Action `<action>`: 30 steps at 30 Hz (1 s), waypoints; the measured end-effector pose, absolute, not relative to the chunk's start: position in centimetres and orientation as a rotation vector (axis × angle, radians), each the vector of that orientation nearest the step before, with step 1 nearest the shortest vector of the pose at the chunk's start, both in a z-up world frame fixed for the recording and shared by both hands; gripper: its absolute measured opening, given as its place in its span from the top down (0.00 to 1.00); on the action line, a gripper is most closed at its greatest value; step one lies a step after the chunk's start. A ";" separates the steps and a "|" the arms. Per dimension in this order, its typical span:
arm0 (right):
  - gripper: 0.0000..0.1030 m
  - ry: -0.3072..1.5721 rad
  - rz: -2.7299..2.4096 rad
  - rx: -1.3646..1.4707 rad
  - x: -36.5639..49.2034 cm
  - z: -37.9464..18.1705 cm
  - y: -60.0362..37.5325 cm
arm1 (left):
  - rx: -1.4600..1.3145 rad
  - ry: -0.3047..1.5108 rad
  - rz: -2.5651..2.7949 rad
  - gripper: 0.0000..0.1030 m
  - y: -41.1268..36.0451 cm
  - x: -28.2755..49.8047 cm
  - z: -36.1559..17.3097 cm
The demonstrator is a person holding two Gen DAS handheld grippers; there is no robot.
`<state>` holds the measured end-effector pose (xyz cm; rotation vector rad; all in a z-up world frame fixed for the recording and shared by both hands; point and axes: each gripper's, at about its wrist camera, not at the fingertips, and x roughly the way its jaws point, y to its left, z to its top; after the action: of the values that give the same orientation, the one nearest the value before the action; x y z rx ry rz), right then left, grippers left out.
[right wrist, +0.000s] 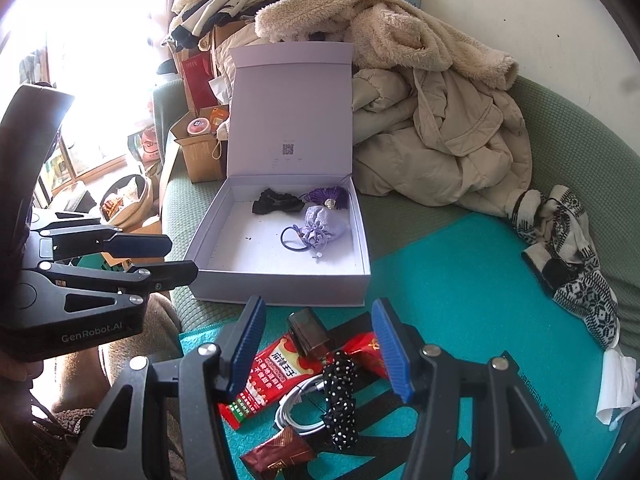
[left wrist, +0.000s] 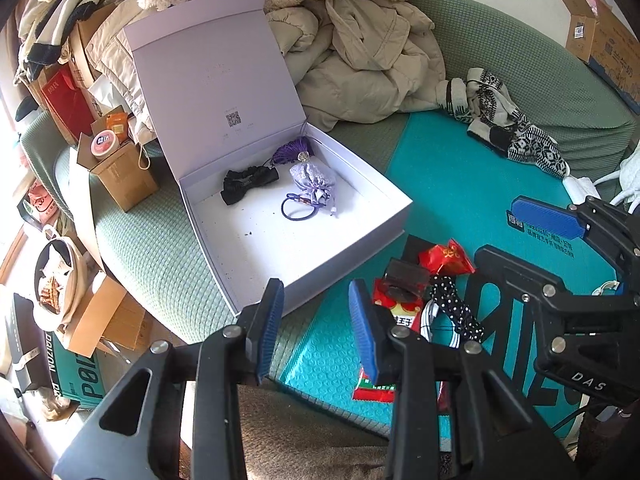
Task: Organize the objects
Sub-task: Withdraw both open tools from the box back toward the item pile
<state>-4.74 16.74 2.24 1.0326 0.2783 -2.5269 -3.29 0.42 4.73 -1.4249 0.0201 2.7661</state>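
Observation:
An open lilac box (left wrist: 352, 236) (right wrist: 280, 284) sits on the sofa. It holds a black bow (left wrist: 250, 185) (right wrist: 278, 202), a purple tassel (left wrist: 292, 150) (right wrist: 326, 194), a lilac pouch (left wrist: 314, 180) (right wrist: 324, 224) and a purple hair tie (left wrist: 298, 208) (right wrist: 294, 238). On the teal mat (left wrist: 460, 184) (right wrist: 460, 288) lie a red snack pack (right wrist: 272, 380) (left wrist: 396, 308), a red candy (left wrist: 446, 258) (right wrist: 366, 350), a dark small case (right wrist: 310, 332) (left wrist: 404, 276), a dotted scrunchie (right wrist: 340, 396) (left wrist: 456, 308), a white cable (right wrist: 298, 412) and a brown sachet (right wrist: 276, 454). My left gripper (left wrist: 316, 320) (right wrist: 160, 258) is open and empty. My right gripper (right wrist: 320, 348) (left wrist: 560, 216) is open above the pile.
Beige coats (left wrist: 360, 52) (right wrist: 432, 120) are heaped behind the box. A patterned knit (left wrist: 508, 128) (right wrist: 568, 256) lies right on the sofa. Cardboard boxes (left wrist: 120, 172) (right wrist: 200, 152) and bags stand left. White tissue (right wrist: 616, 388) lies at the mat's right edge.

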 end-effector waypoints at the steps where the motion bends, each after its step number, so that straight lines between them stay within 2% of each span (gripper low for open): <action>1: 0.46 0.277 -2.526 1.042 -4.5 2.0 16.8 | -1.430 0.020 2.762 0.69 0.5 -3.1 4.5; 30: 0.46 0.144 -2.472 1.345 -1.1 -5.7 18.2 | -1.591 -0.062 2.582 0.69 1.1 -0.8 -3.1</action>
<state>-1.06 18.19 -5.67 1.3446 0.1444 -2.4722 -0.83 1.12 -3.11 -1.5906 -0.0622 2.5823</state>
